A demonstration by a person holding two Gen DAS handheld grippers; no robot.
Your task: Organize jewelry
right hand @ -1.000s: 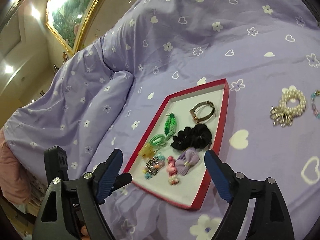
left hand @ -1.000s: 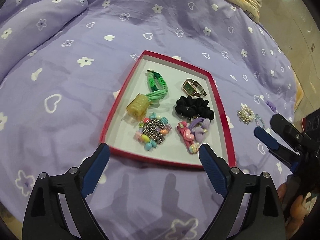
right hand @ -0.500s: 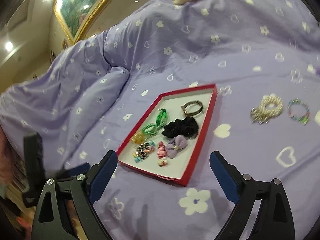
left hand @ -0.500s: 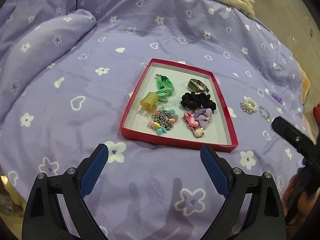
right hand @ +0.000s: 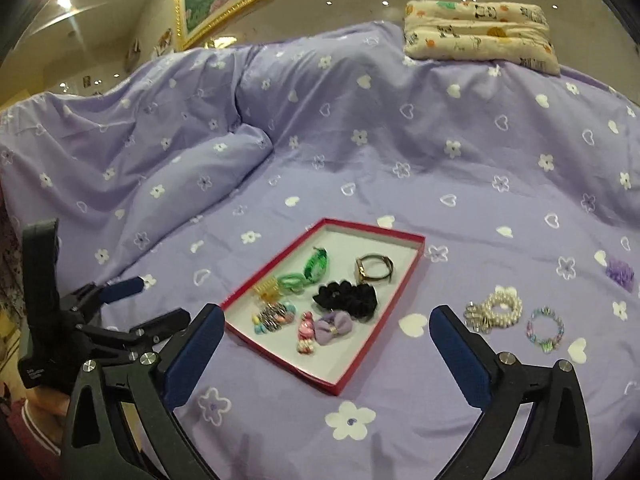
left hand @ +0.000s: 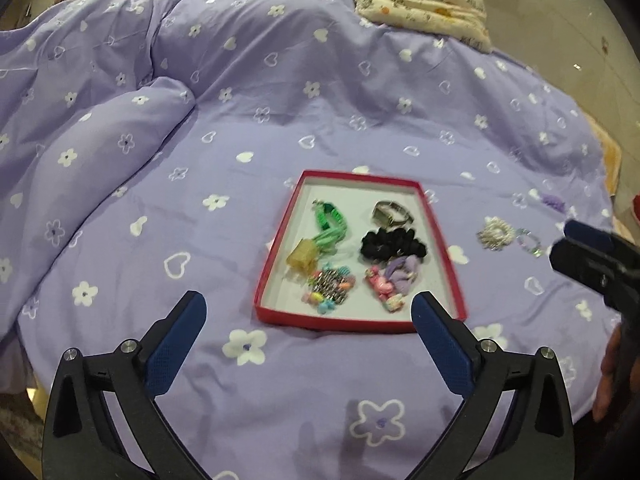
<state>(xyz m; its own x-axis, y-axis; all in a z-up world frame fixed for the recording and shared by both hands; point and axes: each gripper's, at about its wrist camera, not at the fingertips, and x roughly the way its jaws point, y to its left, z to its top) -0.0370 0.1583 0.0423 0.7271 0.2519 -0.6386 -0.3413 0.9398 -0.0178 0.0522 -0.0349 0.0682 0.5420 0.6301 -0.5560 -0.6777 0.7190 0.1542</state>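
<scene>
Seven pieces lie in the red-rimmed tray on my purple bedspread; three lie loose to its right.

Inside the tray I count one gold watch, one black scrunchie, one purple bow, one pink clip, one beaded multicoloured cluster, one yellow claw clip and one green band. Outside it sit one pearl bracelet, one pastel bead bracelet just beside that, and one lilac piece farther off. My left gripper hangs spread wide, grasping nothing, short of the tray's near edge. My right gripper is likewise splayed and unloaded, above the tray's near corner. One patterned pillow rests at the bed's far end.
</scene>
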